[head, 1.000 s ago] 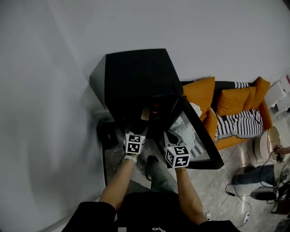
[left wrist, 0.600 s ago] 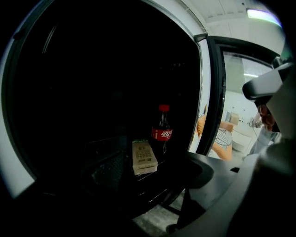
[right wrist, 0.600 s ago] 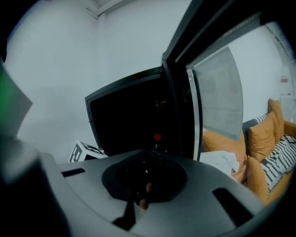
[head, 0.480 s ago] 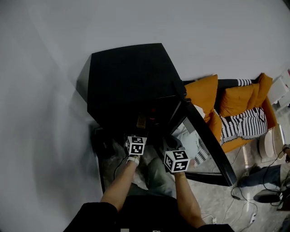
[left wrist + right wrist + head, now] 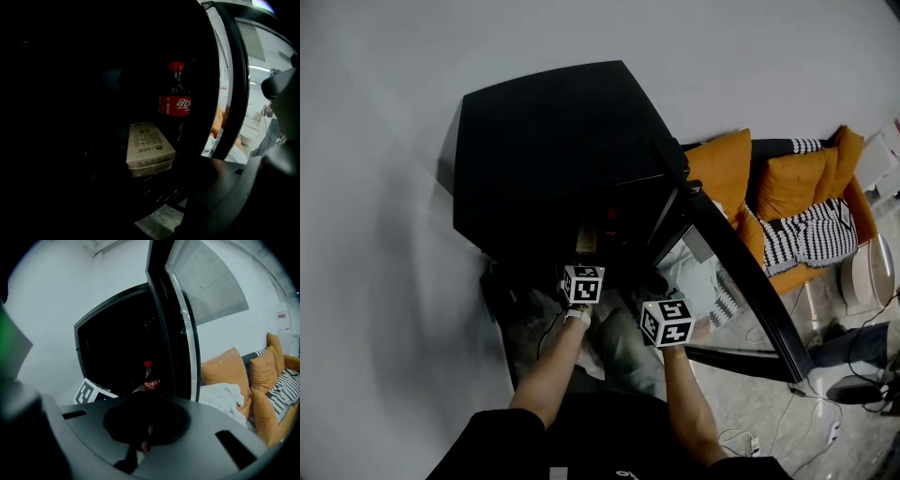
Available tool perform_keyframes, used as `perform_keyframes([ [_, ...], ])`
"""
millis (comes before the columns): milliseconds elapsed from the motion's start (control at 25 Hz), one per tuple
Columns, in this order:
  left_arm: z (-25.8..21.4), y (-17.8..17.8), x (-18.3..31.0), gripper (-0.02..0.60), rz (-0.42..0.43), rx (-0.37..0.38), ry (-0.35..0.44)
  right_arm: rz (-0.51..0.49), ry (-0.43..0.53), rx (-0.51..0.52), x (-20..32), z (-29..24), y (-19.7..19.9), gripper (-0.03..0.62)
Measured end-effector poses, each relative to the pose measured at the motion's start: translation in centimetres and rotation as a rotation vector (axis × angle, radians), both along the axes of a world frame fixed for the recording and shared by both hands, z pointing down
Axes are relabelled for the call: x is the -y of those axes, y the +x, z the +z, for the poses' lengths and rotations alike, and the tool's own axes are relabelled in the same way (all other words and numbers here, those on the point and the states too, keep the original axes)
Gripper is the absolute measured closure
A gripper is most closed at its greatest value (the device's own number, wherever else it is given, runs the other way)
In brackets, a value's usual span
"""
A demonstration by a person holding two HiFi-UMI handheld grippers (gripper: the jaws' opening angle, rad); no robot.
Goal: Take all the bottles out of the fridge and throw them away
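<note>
In the open fridge (image 5: 553, 141) the bottle (image 5: 175, 105) stands upright just behind the carton (image 5: 149, 149), at its 1 o'clock. The fridge door (image 5: 741, 277) stands open toward 4 o'clock of the fridge. The sofa (image 5: 787, 197) lies beyond the door, at 3 o'clock.

Flat, dim light washes the pale wall (image 5: 375, 234) in the head view, its edges bowed by the wide lens. In the left gripper view the fridge (image 5: 553, 141) interior sinks to near-black, with brightness spilling only along the right edge.
</note>
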State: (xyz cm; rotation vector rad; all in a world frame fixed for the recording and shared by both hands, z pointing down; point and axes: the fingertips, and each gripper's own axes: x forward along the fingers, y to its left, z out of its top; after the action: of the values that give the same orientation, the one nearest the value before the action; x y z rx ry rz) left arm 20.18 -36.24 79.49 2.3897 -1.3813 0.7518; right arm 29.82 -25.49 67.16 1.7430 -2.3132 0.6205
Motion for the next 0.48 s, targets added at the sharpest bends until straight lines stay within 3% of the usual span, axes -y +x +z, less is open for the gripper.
perform_keyframes([
  [200,0.4,-0.2,0.8,0.225,-0.008,0.026,0.024,0.020,-0.008,-0.002,0.1,1.1,0.6,0.592],
  [320,0.0,-0.2,0.4,0.292,0.001,-0.004,0.030,0.023,-0.018,-0.006,-0.1,1.3,0.3,0.592],
  [480,-1.3,-0.6,-0.8,0.298,0.009,-0.034,0.022,0.018,-0.033,-0.013,-0.9,0.4,-0.3,0.592],
])
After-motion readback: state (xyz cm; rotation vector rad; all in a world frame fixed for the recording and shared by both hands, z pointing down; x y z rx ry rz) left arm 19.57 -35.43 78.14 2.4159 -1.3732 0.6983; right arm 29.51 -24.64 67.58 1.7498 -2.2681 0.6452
